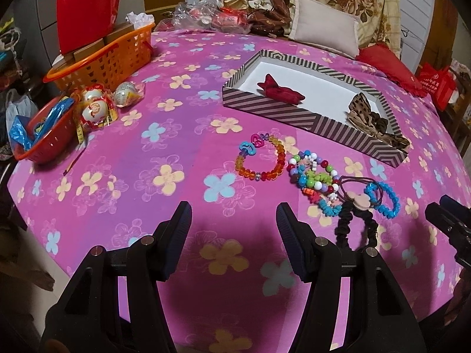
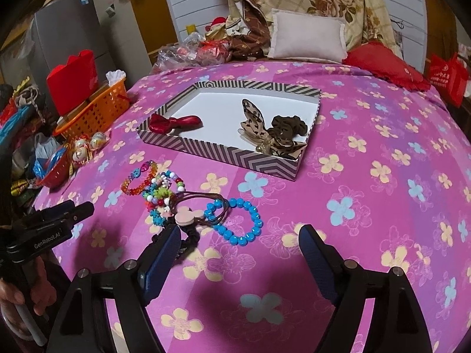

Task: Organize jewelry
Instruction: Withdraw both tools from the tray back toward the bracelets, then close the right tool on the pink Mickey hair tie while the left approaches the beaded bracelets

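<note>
Currently everything sits on a pink floral bedspread [image 2: 368,135]. Far end: a plain cushion [image 2: 307,36] and a red cushion [image 2: 385,61] to its right. Left edge: an orange basket [image 1: 109,56] with a red box [image 1: 88,8] in it, and nearer, a red bowl [image 1: 44,135] with wrapped eggs [image 1: 94,108] beside it.

Centre: a striped tray [image 2: 232,153], shallow, white inside. Inside it, a red bow [image 2: 173,123] at the left end, a leopard bow [image 2: 265,132] at the right end, and a dark scrunchie [image 2: 290,125] touching the leopard bow.

Near side of the tray, on the spread, the loose pile:
- blue bead bracelet [image 2: 247,220], rightmost
- black scrunchie [image 1: 356,229], nearest, partly behind the right gripper's left finger in the right wrist view
- brown hair tie [image 2: 200,200] with a pink mouse-head charm [image 2: 188,216], lying over the blue bracelet
- mixed-colour bead bracelets [image 1: 312,176] tangled mid-pile
- orange-red bead bracelet [image 1: 262,158], leftmost, just apart from the tangle

Left gripper [image 1: 232,232]: jaws wide apart, nothing between them, above the spread just left of the pile.
Right gripper [image 2: 240,250]: jaws wide apart, holding nothing, near edge of the pile between them.
</note>
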`<state>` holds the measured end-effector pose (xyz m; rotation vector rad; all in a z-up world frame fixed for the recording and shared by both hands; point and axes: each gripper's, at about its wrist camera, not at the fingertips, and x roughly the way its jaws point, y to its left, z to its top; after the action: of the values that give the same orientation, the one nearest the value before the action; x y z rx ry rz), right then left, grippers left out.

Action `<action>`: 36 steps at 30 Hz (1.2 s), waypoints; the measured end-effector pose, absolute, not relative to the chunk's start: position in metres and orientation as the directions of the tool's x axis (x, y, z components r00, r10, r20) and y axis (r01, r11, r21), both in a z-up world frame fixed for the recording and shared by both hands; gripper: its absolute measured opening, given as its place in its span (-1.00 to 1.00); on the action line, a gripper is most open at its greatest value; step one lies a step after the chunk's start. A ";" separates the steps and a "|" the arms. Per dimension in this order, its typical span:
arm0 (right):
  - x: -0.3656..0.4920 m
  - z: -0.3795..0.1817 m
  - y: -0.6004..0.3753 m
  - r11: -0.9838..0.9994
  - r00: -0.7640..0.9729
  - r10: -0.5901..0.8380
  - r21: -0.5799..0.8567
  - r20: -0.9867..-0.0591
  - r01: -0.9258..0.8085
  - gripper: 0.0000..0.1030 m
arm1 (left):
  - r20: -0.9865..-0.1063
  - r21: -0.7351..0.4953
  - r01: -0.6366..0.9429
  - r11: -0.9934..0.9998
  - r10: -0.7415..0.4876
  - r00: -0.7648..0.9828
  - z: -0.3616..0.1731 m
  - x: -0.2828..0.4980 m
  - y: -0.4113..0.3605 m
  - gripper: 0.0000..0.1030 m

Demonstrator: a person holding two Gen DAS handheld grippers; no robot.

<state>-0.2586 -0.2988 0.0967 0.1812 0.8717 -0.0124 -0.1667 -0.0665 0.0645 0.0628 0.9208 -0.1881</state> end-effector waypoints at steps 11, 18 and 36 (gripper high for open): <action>-0.260 0.093 -0.294 0.991 0.643 0.041 0.112 -0.765 0.070 0.56 | -0.800 -0.038 0.174 0.984 -0.134 0.585 0.060 -0.167 -0.061 0.16; -0.262 0.088 -0.295 0.990 0.637 0.060 0.128 -0.769 0.062 0.56 | -0.816 -0.079 0.164 0.983 -0.158 0.556 0.053 -0.162 -0.050 0.16; -0.257 0.076 -0.297 0.990 0.629 0.071 0.132 -0.774 0.051 0.56 | -0.844 -0.124 0.132 0.983 -0.175 0.507 0.045 -0.113 -0.048 0.16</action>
<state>-0.2569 -0.2973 0.0758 0.1463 0.8910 0.0112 -0.1127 -0.0478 0.0445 -0.0456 1.0225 -0.1848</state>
